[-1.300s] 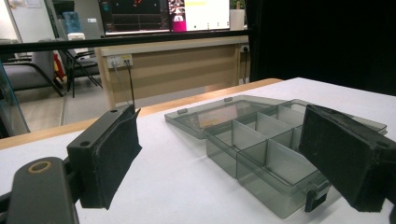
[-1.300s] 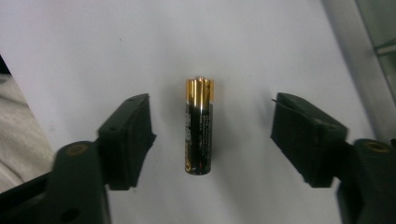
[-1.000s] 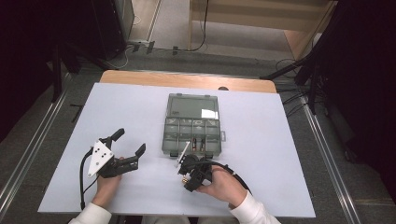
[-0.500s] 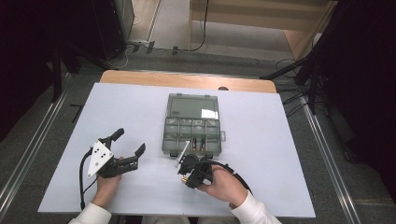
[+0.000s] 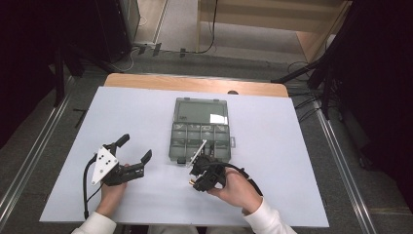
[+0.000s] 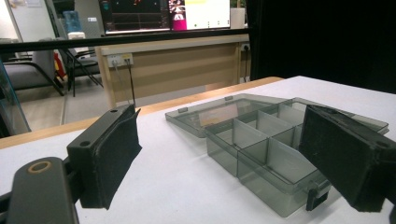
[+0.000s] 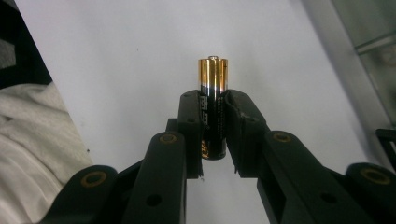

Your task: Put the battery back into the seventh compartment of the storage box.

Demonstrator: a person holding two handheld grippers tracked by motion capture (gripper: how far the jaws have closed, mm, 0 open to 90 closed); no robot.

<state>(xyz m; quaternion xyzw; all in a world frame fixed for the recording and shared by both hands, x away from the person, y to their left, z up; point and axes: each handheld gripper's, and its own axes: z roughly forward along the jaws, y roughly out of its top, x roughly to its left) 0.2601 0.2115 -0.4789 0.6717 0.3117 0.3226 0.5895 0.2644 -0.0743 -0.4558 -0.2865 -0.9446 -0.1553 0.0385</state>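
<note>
Battery [image 7: 213,112] stands clamped between the right hand-held gripper [image 7: 214,122] pads, gold end protruding beyond them.

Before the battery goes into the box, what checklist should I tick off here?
1. Battery clamped by right gripper: ok, jaws have just closed on it.
2. Battery seated straight, gold end out: ok.
3. Box lid open, laid flat: ok.
4. Compartments free: ok for those nearest the left gripper; others cannot tell.
5. Left gripper open, off the box: ok.
6. Box steadied against sliding: not ok, nothing holds it.
</note>
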